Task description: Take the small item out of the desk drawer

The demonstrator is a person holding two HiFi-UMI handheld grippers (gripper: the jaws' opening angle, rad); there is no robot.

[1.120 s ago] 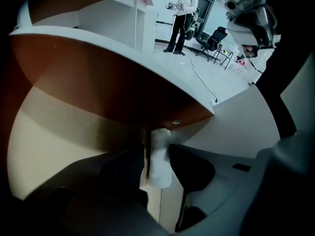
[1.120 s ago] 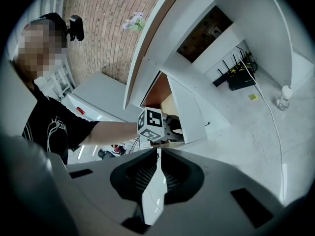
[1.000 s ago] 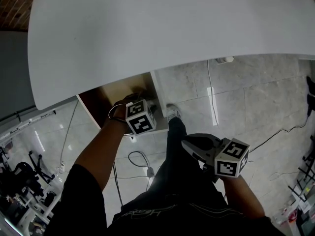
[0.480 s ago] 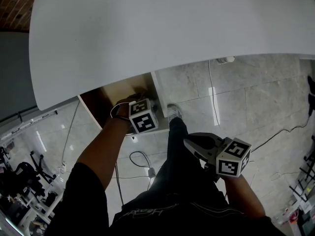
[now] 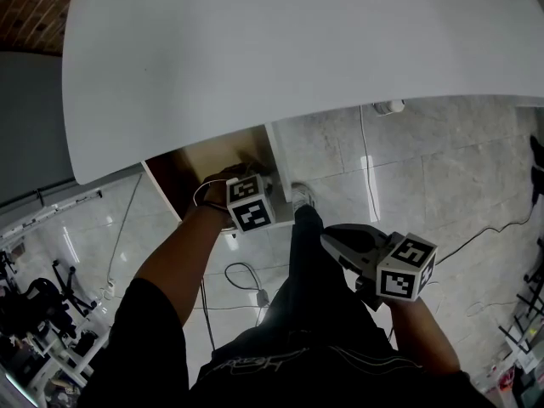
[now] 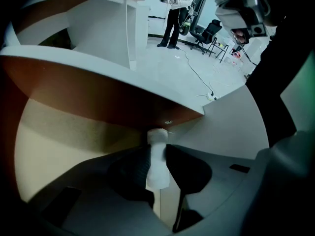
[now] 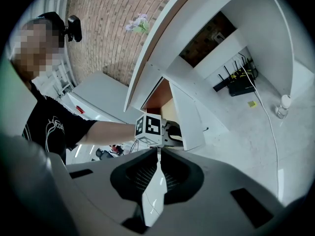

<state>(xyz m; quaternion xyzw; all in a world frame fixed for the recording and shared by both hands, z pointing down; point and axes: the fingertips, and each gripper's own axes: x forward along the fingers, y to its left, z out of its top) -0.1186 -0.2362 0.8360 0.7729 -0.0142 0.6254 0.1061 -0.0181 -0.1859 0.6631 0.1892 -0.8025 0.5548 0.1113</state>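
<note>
You stand on a pale grey tiled floor (image 5: pixel 442 168), cables (image 5: pixel 368 189) trailing across it; a brick wall (image 7: pixel 103 28) rises behind your white desk (image 5: pixel 297 49).

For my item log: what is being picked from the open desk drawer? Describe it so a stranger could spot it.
Find the white desk, then the open drawer under its front edge, where the left gripper reaches in. Between its closing jaws sits a small white bottle with a round cap. It is the only loose thing seen on the drawer's tan floor.

One desk (image 5: pixel 297 58), one drawer (image 5: pixel 191 168) — and one small white item (image 6: pixel 157 154).
</note>
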